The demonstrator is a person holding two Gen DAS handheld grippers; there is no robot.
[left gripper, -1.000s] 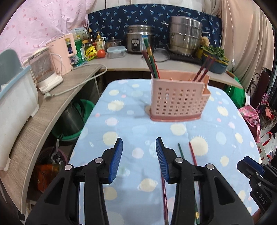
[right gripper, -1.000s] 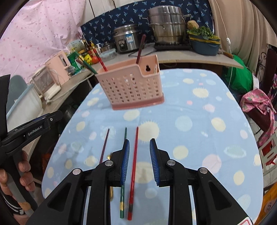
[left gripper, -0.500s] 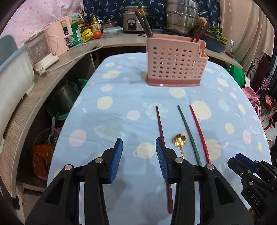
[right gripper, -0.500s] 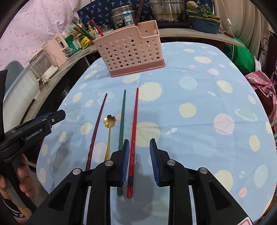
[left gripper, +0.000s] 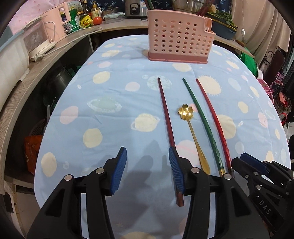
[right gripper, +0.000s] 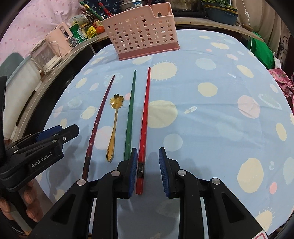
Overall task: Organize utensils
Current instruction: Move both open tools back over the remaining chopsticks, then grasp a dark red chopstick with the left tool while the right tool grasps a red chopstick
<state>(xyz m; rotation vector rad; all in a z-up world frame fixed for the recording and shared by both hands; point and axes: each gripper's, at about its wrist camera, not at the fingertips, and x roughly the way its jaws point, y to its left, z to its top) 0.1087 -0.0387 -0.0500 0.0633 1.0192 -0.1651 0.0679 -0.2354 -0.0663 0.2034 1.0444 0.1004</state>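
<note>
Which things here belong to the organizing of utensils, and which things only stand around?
For the job:
- dark red chopstick
- gold spoon
- green chopstick
- red chopstick
- pink holder

Just standing around:
- tomato
- white appliance
- clear lidded box
- blue bowl of greens

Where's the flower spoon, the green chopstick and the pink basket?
flower spoon (left gripper: 186,112), left wrist view, on its bowl
green chopstick (right gripper: 130,114), right wrist view, mid-shaft
pink basket (left gripper: 179,35), left wrist view, front wall
</note>
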